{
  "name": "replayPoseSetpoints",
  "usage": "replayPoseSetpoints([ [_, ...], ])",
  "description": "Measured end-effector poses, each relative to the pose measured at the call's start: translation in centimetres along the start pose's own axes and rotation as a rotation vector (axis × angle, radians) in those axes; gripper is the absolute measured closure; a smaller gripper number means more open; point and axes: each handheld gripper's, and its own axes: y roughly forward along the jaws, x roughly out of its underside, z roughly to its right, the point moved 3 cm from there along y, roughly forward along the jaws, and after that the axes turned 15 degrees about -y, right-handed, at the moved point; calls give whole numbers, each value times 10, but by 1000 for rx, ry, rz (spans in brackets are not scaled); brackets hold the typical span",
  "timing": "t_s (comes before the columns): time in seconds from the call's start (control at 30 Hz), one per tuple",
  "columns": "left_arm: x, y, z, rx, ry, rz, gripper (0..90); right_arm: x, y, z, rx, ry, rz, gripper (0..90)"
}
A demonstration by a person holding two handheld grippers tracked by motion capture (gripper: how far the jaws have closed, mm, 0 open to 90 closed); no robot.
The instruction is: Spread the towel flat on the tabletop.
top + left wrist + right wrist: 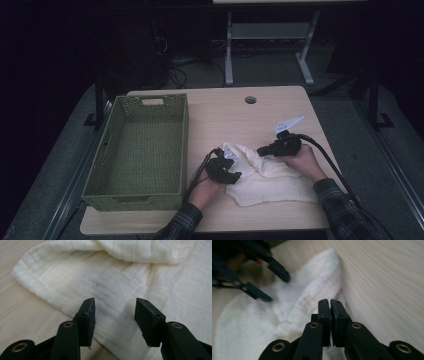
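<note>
Basket (138, 150) left of cloth (270, 182); table (225, 112) beneath.

Green woven basket (137, 150): on the wooden table (220, 115), left of the left gripper. Table's round hole (250, 100): beyond both grippers.

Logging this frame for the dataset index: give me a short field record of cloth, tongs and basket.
cloth: cream towel, rumpled, lying on the wooden table
left tongs: open, jaws apart over the cloth, nothing pinched
right tongs: jaws together at a raised fold of the cloth; whether fabric is caught between them cannot be told
basket: green woven basket, at the table's left, nothing in it, apart from the cloth
</note>
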Motion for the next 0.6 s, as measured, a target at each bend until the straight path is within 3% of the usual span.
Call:
replayPoseSetpoints([
  [0.13, 0, 0, -1, -5, 13, -7, 504, -19, -3, -17, -25, -68, 54, 873],
  [0.23, 0, 0, -1, -2, 8, -4, 502, -29, 0, -29, -50, -107, 65, 867],
  [0.27, 0, 0, -1, -1, 8, 0, 501, -32, 2, -34, -57, -114, 56, 858],
  [0.33, 0, 0, 0, 2, -1, 6, 500, -36, 4, -38, -62, -145, 95, 795],
  [0.4, 0, 0, 0, 4, 0, 7, 499, -37, 0, -37, -47, -142, 103, 771],
  [0.47, 0, 0, -1, 3, 7, 2, 499, -35, -8, -32, 8, -132, 90, 758],
  [0.6, 0, 0, -1, 3, 5, 0, 499, -22, -22, -19, 66, -92, 84, 754],
])
